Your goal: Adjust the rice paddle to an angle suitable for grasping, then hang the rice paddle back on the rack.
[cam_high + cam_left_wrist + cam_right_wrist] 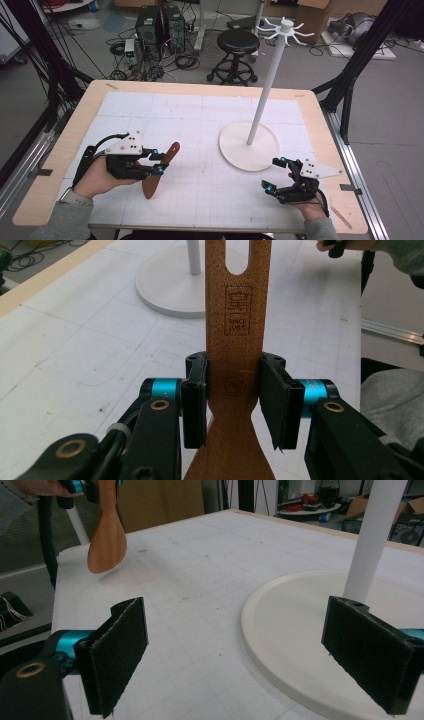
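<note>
Where the light wooden table carries a white gridded mat, a white round-based hook stand rises at its right; grey floor beyond holds a black stool, computer towers and loose cables; the left gripper clamps a brown wooden spatula by its handle, clear of the mat; the right gripper rests wide apart, holding nothing, beside the stand's base.

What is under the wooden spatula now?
Under the wooden spatula, held by the left gripper, lies bare white gridded mat. The blade hides a small patch.
</note>
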`<state>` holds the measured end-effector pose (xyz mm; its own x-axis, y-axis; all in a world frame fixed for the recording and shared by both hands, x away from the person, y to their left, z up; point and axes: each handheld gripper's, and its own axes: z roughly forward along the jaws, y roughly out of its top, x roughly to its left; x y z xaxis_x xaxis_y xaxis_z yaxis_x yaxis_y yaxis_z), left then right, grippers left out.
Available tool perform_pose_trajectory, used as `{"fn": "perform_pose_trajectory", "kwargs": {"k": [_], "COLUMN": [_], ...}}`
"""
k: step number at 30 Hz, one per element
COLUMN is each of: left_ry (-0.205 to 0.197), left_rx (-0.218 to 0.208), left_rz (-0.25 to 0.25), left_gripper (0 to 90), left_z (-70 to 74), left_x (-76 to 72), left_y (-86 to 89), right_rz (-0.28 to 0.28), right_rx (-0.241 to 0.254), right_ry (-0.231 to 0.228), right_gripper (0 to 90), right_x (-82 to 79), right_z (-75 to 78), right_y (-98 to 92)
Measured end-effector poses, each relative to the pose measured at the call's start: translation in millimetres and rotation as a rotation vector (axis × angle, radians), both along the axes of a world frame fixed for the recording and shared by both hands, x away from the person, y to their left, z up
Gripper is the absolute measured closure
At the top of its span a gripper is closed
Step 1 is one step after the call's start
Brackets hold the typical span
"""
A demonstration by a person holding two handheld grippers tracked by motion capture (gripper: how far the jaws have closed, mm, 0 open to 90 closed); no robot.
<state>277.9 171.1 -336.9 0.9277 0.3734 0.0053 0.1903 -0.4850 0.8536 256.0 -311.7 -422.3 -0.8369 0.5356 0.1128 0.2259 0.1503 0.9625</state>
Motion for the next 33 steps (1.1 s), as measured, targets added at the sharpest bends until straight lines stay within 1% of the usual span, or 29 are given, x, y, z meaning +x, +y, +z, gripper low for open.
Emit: {"fn": "perform_pose_trajectory", "kwargs": {"k": [2,4,5,6,7,8,9,10,11,12,13,16,17,18,19,23,26,29,30,31,32,33], "left_ry": [0.009,0.015,0.015,0.022,0.028,0.028,0.03,0.03,0.033,0.031,0.041,0.041,0.041,0.041,0.039,0.029,0.017,0.01,0.01,0.013,0.013,0.017], "left_rx": [-0.019,-0.03,-0.03,-0.034,-0.051,-0.051,-0.078,-0.078,-0.094,-0.101,-0.106,-0.109,-0.119,-0.119,-0.135,-0.139,-0.146,-0.157,-0.157,-0.163,-0.163,-0.161], "left_rz": [-0.002,-0.006,-0.006,-0.008,-0.008,-0.008,-0.01,-0.01,-0.006,-0.001,0.004,0.012,0.022,0.022,0.024,0.01,0.004,-0.002,-0.002,-0.01,-0.01,-0.016], "left_gripper": [65.1,65.1,65.1,65.1,65.1,65.1,65.1,65.1,65.1,65.1,65.1,65.1,65.1,65.1,65.1,65.1,65.1,65.1,65.1,65.1,65.1,65.1], "left_z": [1.6,3.5,3.5,6.1,7.1,7.1,9.2,9.2,10.3,11.1,12.5,13.2,14.4,14.4,16.1,21.9,26.0,31.6,31.6,35.0,35.0,38.1], "left_x": [0.6,3.7,3.7,8.1,9.7,9.7,12.1,12.1,13.2,13.7,14.7,15.2,16.3,16.3,17.4,18.8,20.0,21.1,21.1,22.3,22.3,24.1], "left_y": [-2.3,-4.8,-4.8,-5.1,-5.1,-5.1,-4.5,-4.5,-4.2,-4.0,-3.8,-4.9,-6.3,-6.3,-8.4,-16.8,-21.9,-27.6,-27.6,-30.8,-30.8,-34.0], "right_rz": [-0.002,-0.003,0.0,-0.001,-0.003,-0.003,-0.001,-0.001,0.0,-0.001,-0.002,-0.002,0.0,0.0,-0.003,-0.001,-0.002,-0.003,0.001,0.0,0.0,0.0], "right_rx": [0.007,0.015,0.009,0.008,0.008,0.008,0.01,0.01,0.01,0.01,0.006,0.009,0.014,0.014,0.015,0.016,0.017,0.026,0.026,0.027,0.027,0.025], "right_ry": [-0.006,-0.008,-0.009,-0.005,-0.002,-0.002,-0.004,-0.004,-0.007,-0.004,-0.006,-0.013,-0.011,-0.011,-0.011,-0.016,-0.012,-0.017,-0.019,-0.024,-0.024,-0.018], "right_gripper": [9.9,9.9,9.9,9.9,9.9,9.9,9.9,9.9,9.9,9.9,9.9,9.9,9.9,9.9,9.9,9.9,9.9,9.9,9.9,9.9,9.9,9.9], "right_x": [-0.5,-0.4,0.4,0.7,1.2,1.2,1.8,1.8,2.1,2.0,1.0,0.1,-0.7,-0.7,0.0,2.2,1.3,0.3,0.1,0.4,0.4,0.4], "right_z": [1.0,1.6,1.3,1.1,0.9,0.9,0.8,0.8,0.7,0.6,1.1,1.7,2.3,2.3,2.2,1.7,2.4,3.4,3.6,3.7,3.7,3.6], "right_y": [0.1,0.5,0.1,0.1,0.0,0.0,0.2,0.2,0.3,0.6,0.4,0.3,0.0,0.0,-0.3,0.4,0.4,0.3,0.1,0.2,0.2,0.3]}}
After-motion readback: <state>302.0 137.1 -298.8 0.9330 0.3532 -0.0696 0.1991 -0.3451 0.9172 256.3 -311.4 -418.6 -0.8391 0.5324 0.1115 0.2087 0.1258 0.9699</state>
